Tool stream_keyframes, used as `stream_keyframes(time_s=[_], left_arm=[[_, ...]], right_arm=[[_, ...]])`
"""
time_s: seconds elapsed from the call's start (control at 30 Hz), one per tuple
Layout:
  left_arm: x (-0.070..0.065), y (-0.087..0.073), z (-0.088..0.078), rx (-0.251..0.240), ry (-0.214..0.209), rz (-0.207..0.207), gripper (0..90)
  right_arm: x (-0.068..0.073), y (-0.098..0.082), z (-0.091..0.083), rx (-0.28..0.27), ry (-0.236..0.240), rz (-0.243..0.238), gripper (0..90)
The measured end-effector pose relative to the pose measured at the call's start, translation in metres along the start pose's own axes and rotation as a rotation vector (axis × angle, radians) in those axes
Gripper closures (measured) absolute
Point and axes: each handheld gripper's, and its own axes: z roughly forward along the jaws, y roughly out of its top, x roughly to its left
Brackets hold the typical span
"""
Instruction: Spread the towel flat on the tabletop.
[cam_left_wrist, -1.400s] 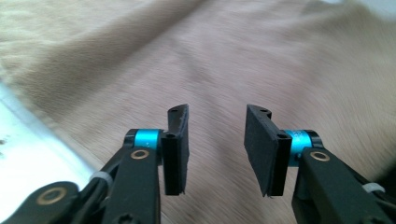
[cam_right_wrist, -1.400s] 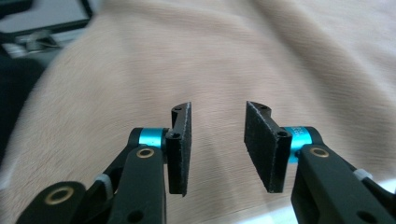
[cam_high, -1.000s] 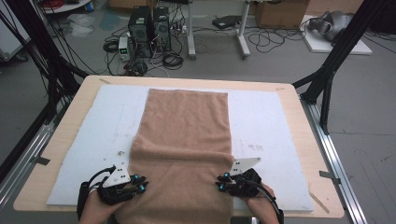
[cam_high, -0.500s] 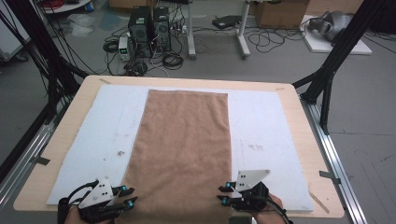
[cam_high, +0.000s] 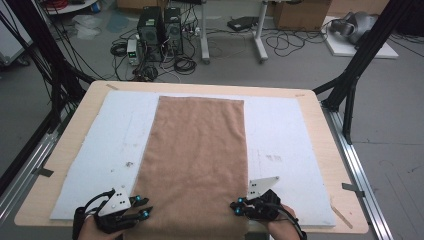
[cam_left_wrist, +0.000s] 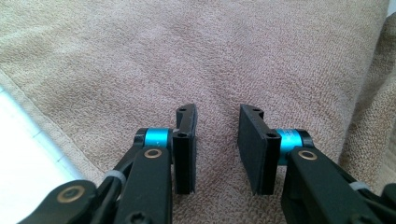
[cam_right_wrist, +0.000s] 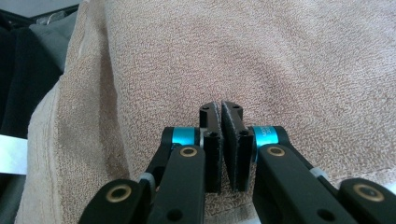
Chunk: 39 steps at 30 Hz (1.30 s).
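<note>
The brown towel (cam_high: 197, 160) lies flat on the table's (cam_high: 75, 150) white sheet (cam_high: 107, 145). At its near edge, the left hand-held gripper (cam_left_wrist: 217, 140) stands parted over bare cloth; the right hand-held gripper (cam_right_wrist: 220, 140), just closing, is clamped nearly together, seemingly pinching a towel fold.
</note>
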Motion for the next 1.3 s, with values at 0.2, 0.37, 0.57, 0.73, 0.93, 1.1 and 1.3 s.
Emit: stream_keyframes(time_s=[0.2, 0.37, 0.57, 0.73, 0.93, 1.1, 1.3], left_arm=[[0.000, 0.000, -0.002, 0.009, -0.010, 0.003, 78.2], [-0.001, 0.002, -0.006, 0.000, -0.022, 0.003, 70.0], [0.008, 0.014, -0.006, -0.028, 0.001, -0.014, 60.4], [0.017, 0.023, -0.004, -0.057, 0.016, -0.023, 54.1], [0.031, 0.033, 0.002, -0.072, 0.029, -0.039, 48.7], [0.042, 0.044, 0.007, -0.079, 0.045, -0.039, 43.9], [0.055, 0.052, 0.011, -0.087, 0.056, -0.064, 38.7]], right_arm=[[0.002, -0.001, -0.003, 0.010, 0.007, -0.007, 88.5], [0.006, -0.004, -0.009, 0.018, 0.014, -0.016, 89.4], [0.003, -0.002, -0.017, -0.067, -0.011, 0.009, 71.3], [-0.009, 0.003, -0.020, -0.096, -0.051, 0.038, 58.3], [-0.030, 0.015, -0.026, -0.122, -0.109, 0.085, 43.9], [-0.047, 0.027, -0.028, -0.137, -0.127, 0.115, 34.0], [-0.065, 0.037, -0.023, -0.126, -0.145, 0.120, 27.2]])
